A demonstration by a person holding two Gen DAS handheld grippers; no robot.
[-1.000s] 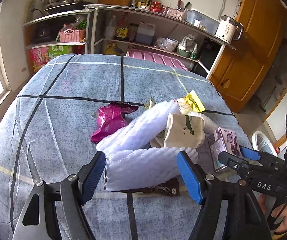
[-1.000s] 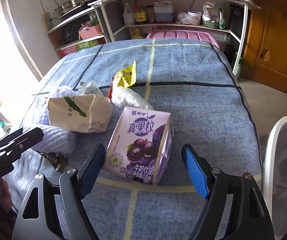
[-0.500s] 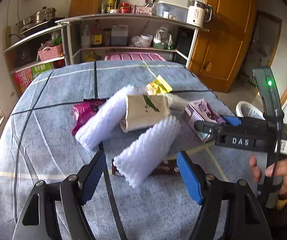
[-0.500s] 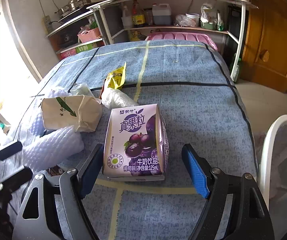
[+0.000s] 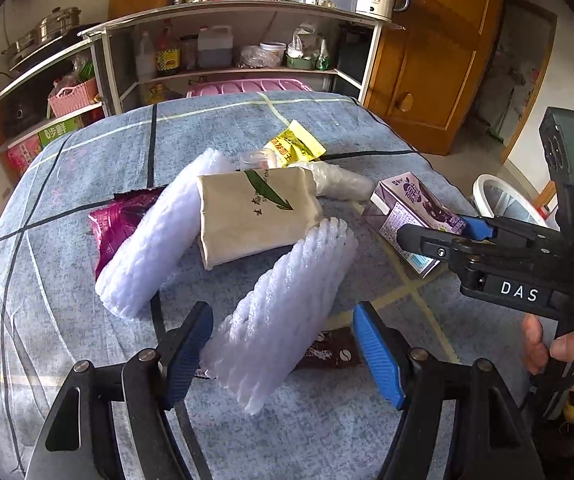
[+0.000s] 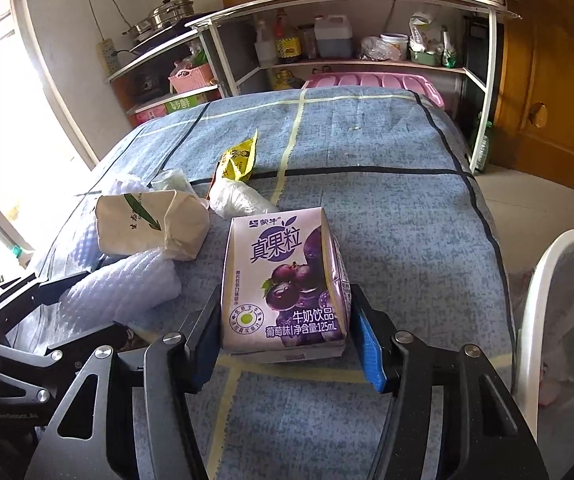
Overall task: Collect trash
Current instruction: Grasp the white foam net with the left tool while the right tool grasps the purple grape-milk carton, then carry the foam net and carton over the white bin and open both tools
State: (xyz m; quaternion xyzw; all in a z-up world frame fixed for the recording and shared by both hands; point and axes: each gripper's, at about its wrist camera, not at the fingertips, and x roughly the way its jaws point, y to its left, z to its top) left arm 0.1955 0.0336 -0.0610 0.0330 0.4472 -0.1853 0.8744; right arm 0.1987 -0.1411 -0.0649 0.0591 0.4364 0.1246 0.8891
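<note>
Trash lies on a blue cloth-covered table (image 5: 87,320). My left gripper (image 5: 283,356) is open, its jaws either side of a white foam net sleeve (image 5: 283,316) that lies over a brown wrapper (image 5: 327,354). A second foam sleeve (image 5: 159,236), a beige paper bag (image 5: 255,216), a magenta wrapper (image 5: 115,220), a yellow packet (image 5: 295,146) and a clear plastic bag (image 5: 339,182) lie beyond. My right gripper (image 6: 285,338) is closed against both sides of a purple grape milk carton (image 6: 287,280), which rests on the table. The carton also shows in the left wrist view (image 5: 411,208).
A white bin with a clear liner (image 6: 559,320) stands at the table's right edge. A metal shelf rack (image 6: 367,20) with bottles and a kettle stands behind the table. A wooden cabinet (image 6: 547,80) is at the right. A pink crate (image 6: 375,82) sits behind the table.
My right gripper has closed in from wide open onto the purple carton. My left gripper has shifted slightly around the near foam sleeve and stays open.
</note>
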